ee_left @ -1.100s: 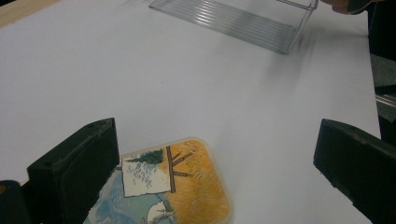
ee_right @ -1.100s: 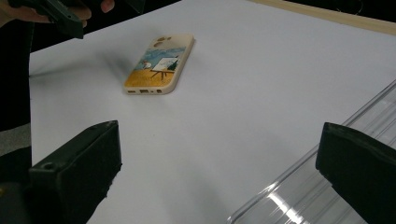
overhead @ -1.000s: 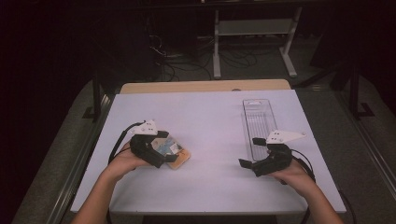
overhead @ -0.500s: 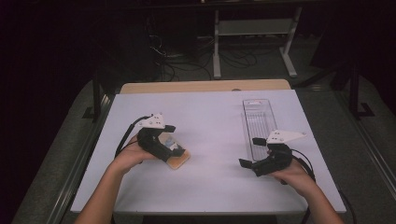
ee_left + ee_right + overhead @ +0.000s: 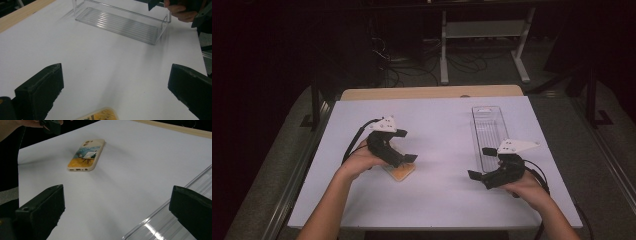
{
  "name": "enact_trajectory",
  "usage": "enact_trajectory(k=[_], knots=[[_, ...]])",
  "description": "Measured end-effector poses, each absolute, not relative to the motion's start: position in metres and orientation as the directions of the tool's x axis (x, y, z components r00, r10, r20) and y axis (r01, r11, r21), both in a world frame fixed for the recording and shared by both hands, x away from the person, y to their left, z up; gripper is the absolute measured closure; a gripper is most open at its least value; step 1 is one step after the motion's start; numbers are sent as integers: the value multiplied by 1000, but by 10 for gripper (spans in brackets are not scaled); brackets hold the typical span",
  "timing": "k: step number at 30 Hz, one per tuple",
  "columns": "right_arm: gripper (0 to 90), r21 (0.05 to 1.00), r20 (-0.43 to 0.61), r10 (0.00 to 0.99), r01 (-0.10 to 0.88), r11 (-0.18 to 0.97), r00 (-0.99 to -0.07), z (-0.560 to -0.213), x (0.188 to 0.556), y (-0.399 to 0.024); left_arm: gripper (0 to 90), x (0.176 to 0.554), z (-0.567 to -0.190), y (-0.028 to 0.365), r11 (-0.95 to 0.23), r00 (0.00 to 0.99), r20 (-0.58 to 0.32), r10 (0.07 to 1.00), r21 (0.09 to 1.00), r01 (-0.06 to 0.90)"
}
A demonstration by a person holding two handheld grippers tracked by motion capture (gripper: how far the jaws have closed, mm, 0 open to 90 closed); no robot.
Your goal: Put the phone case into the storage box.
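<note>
A phone in a beige case (image 5: 401, 171) with a painted picture on its back lies flat on the white table, left of centre. My left gripper (image 5: 406, 146) hovers just above it, open, with nothing between its jaws; in the left gripper view (image 5: 116, 75) only a corner of the phone (image 5: 100, 115) peeks in at the bottom edge. My right gripper (image 5: 482, 163) stands open at the near end of a clear plastic tray (image 5: 489, 130). The right gripper view (image 5: 117, 195) looks across the table at the phone (image 5: 86, 155), well apart from its jaws.
The clear tray (image 5: 120, 22) is long, narrow and empty, and its near wall (image 5: 175, 220) lies close to my right jaw. White paper covers the table (image 5: 437, 200); a wooden edge (image 5: 432, 92) runs along the far side. Dark floor, cables and a stand lie beyond.
My left gripper, low on the phone a second ago, has risen and shifted right, leaving the phone flat on the table. The right gripper has stayed put.
</note>
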State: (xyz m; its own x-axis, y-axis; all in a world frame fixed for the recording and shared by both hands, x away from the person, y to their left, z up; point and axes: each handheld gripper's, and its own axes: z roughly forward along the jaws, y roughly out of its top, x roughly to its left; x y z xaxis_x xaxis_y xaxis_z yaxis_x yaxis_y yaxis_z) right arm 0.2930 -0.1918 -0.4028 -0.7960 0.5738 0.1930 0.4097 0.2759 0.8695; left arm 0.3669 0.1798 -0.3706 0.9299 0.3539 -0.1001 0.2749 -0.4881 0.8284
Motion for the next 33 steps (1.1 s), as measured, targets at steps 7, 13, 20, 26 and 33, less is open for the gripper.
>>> enact_trajectory(k=[7,13,20,26,33], knots=[[0,869,191,574,409,278,-796,-403,293,-192,4,375,-381,171,-501,928,-107,356,816,287],[0,870,190,576,408,277,-795,-403,293,-192,54,377,-385,169,-493,921,-121,371,815,305],[0,870,191,576,409,277,-795,-403,293,-192,139,379,-388,168,-495,915,-132,382,807,323],[0,870,191,576,409,277,-795,-403,293,-192,219,380,-395,167,-514,901,-139,410,781,354],[0,869,189,577,409,279,-795,-403,292,-191,331,381,-401,166,-518,887,-156,435,762,389]])
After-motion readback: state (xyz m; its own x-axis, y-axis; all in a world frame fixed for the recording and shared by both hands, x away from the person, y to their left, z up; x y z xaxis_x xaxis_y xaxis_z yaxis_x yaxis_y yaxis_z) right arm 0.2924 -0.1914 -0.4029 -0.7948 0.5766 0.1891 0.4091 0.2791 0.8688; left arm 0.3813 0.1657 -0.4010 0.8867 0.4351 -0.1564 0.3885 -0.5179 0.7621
